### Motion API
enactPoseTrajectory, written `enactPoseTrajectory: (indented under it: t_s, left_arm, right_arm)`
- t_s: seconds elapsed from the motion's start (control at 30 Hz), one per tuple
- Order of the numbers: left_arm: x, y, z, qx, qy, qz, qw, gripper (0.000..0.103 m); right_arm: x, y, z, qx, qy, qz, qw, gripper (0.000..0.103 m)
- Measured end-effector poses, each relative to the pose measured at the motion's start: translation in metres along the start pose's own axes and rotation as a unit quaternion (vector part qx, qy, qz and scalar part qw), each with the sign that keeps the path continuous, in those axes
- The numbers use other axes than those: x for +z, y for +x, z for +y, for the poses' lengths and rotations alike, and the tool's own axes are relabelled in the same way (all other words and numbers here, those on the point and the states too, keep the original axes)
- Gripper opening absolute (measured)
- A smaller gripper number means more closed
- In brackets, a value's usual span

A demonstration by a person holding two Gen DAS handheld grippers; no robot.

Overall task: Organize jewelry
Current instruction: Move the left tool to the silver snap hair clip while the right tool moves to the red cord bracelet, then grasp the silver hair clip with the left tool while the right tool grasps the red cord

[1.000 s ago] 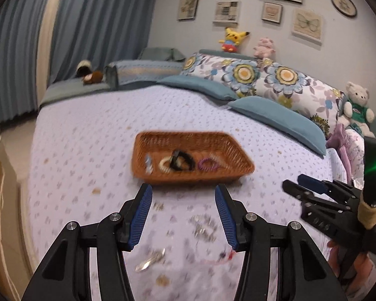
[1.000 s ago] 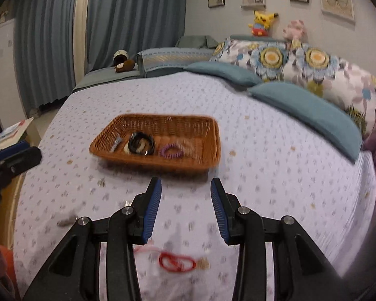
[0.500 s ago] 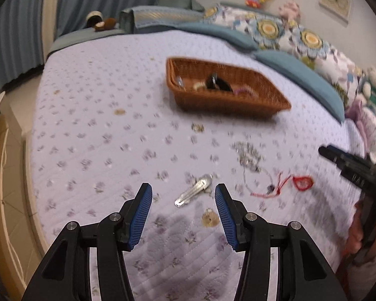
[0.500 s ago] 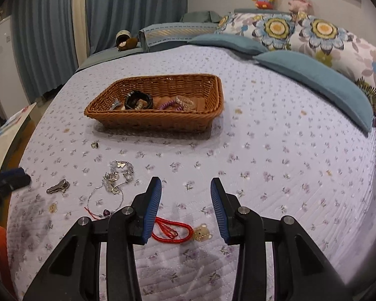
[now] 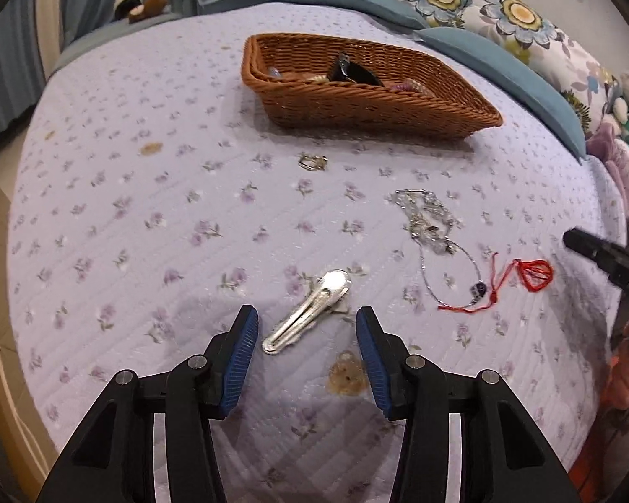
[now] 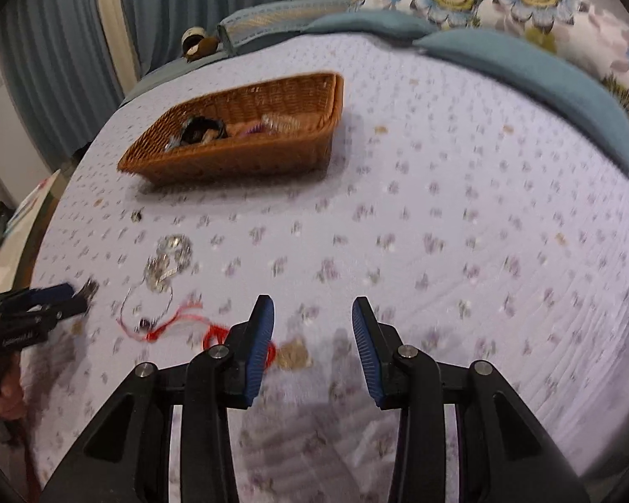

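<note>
Inspecting the silver hair clip (image 5: pixel 308 312): it lies flat on the lilac bedspread (image 5: pixel 146 209), slanting from 7 to 1 o'clock, its lower end just between the spread blue pads of my left gripper (image 5: pixel 306 360), which holds nothing. I judge it light, stiff and slick metal, thin against soft fabric; the pads should close across its narrow shaft near the lower end, pressing slightly into the quilt to get under it. A slip is likely if I pinch the rounded head.

At 2 o'clock of the clip lies a tangled silver necklace (image 5: pixel 430 220) with a dark pendant, limp and prone to snag; at 3 o'clock, a red cord loop (image 5: pixel 534 274) with trailing thread. A small gold charm (image 5: pixel 348 377) sits just beside the right pad. A small metal ring piece (image 5: pixel 313 162) lies at 12 o'clock, near the wicker basket (image 5: pixel 377 105), well beyond the clip, already holding a black band and other pieces.

My right gripper (image 6: pixel 312 350) is also spread and empty, above the bedspread; the red cord is partly hidden behind its left finger.

The right wrist view is motion-blurred, so small pieces there are indistinct. The basket's near wall hides most of its contents. My right gripper is cut off at the left view's edge.
</note>
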State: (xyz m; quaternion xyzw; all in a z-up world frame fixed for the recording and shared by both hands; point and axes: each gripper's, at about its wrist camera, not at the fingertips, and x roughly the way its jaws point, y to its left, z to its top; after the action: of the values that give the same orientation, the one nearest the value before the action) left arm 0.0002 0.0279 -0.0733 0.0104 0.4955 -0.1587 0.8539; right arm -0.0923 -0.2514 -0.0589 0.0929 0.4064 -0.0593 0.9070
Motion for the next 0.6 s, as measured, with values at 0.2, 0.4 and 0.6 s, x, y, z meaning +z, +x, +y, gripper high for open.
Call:
enactPoseTrajectory:
  t_s: [0.2, 0.4, 0.6]
  left_arm:
    - [-0.005, 0.003, -0.011, -0.008, 0.015, 0.006, 0.9998, 0.044]
    - [-0.005, 0.003, -0.012, -0.023, 0.008, 0.004, 0.9997, 0.040]
    - [-0.001, 0.008, -0.012, -0.017, -0.005, -0.004, 0.9998, 0.040]
  right_arm:
    - [-0.011, 0.004, 0.009, 0.023, -0.026, 0.018, 0.999, 0.042]
    - [-0.012, 0.015, 0.024, 0.026, -0.043, 0.030, 0.998, 0.042]
    - [-0.018, 0.029, 0.041, 0.003, -0.077, 0.044, 0.996, 0.042]
